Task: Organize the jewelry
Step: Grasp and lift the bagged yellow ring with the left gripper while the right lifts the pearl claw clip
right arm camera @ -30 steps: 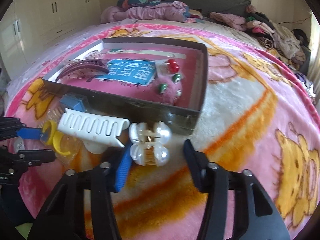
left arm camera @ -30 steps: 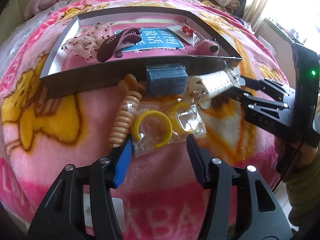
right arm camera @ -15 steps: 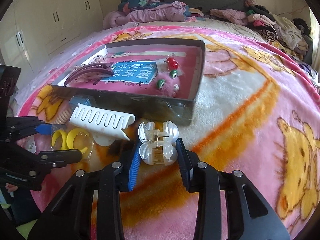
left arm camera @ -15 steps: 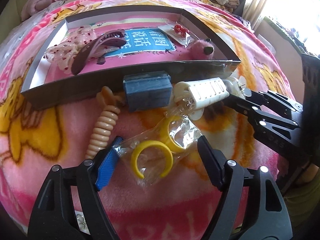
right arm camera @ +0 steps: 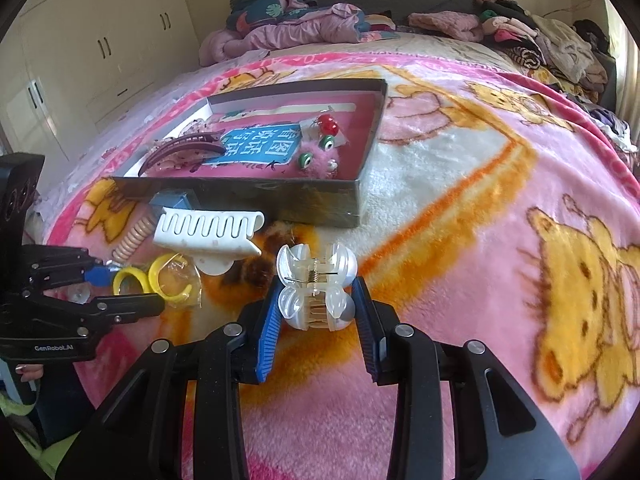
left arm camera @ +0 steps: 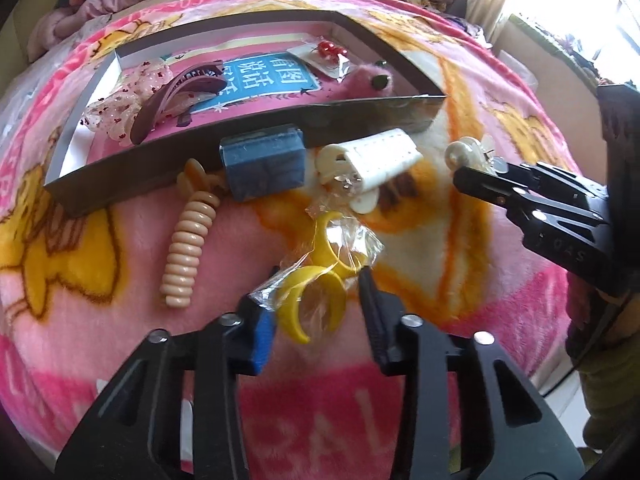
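**Jewelry lot on pink blanket: two pieces in hand, handling notes**

Left wrist view: left gripper (left arm camera: 316, 312), jaws just drawn in, now pinching a clear cellophane packet (left arm camera: 320, 268) that holds two yellow open bangles (left arm camera: 310, 300); packet sits directly between the fingertips and crumples upward ahead of them; judged very light, the film slippery and soft, the rings inside stiff plastic and free to slide; best taken across a ring through the film, not by the loose film edge. Ahead and to the left of the jaws, a beige ribbed hair clip (left arm camera: 188, 242); further ahead, a blue box (left arm camera: 262, 168) touching the near wall of the dark cardboard tray (left arm camera: 248, 140); ahead and right, a white comb-toothed claw clip (left arm camera: 374, 160). Inside the tray: maroon banana clip (left arm camera: 176, 94), sequinned bow (left arm camera: 120, 108), red-bead earring card (left arm camera: 326, 54), pink fuzzy piece (left arm camera: 370, 80).

Right wrist view: right gripper (right arm camera: 318, 312) clamped on a translucent pearl-finish claw clip (right arm camera: 316, 286), blue pads pressing its two flanks, spring and hinge facing the camera, upper lobes standing beyond the fingertips; judged light, rigid, glossy and rounded, so liable to squirt out or spring open; hold belongs on the broad lobes, clear of the spring. Tray lies ahead of the jaws and slightly left, well apart; white claw clip just ahead-left; the left gripper with its yellow bangles far to the left.
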The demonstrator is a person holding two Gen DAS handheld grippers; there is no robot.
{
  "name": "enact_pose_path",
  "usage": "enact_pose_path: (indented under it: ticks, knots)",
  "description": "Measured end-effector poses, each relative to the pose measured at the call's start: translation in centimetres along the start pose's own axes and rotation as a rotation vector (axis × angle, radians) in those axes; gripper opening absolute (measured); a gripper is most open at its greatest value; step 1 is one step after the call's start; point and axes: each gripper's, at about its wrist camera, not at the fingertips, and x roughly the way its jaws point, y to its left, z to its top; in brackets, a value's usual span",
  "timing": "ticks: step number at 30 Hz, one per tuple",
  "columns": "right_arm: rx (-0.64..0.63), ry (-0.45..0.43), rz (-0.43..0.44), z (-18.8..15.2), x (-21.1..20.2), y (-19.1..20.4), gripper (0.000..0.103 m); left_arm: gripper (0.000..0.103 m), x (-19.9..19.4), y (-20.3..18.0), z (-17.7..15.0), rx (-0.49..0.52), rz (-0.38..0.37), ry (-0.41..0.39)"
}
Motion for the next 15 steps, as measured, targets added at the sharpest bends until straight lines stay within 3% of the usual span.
enact_pose_path:
  ticks: [8, 15]
  knots:
    - [0.008, -0.021, -0.01, 0.5, -1.6, 0.3, 0.033, 0.023, -1.9, -0.2, -0.7, -0.01, -0.069, -0.021]
    - [-0.015, -0.041, -0.009, 1.6, -2.5, 1.5, 0.033, 0.023, -4.6, 1.8, 0.0, -0.048, -0.044, -0.098]
